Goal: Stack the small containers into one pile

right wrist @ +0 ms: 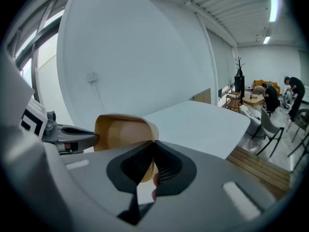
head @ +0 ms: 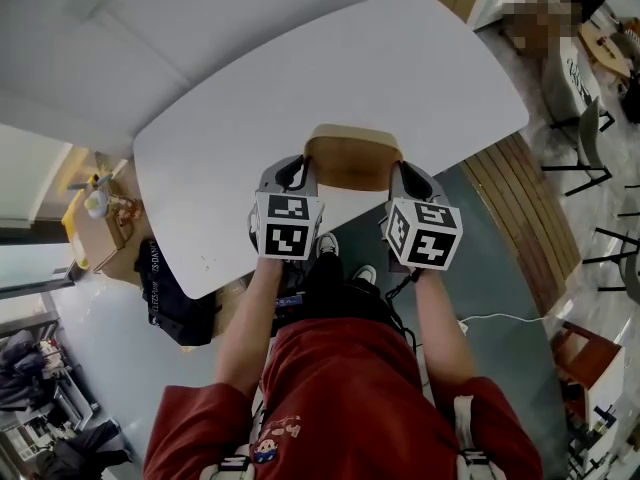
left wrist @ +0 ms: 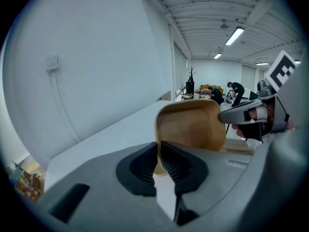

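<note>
Pale wood fills the frame: a single wooden container is carried over the near edge of the white table, pinched from both sides at once. The left gripper has its jaws drawn nearly together on the rim at the container's left side, and the right gripper is clamped just as narrowly on the opposite rim, the thin wall being all that stands between either pair of pads. The likeliest trouble from here is a slip. Each claw bites only a narrow strip of rim, so if the two hands drift apart or twist out of step, one edge could pull free and the container would tip and drop off the table's near edge. No other containers appear anywhere on the table, so where the pile is to be built cannot be made out. Whether this piece is one container or several nested together is also unclear, and its underside is hidden, so whether it touches the table cannot be told.
</note>
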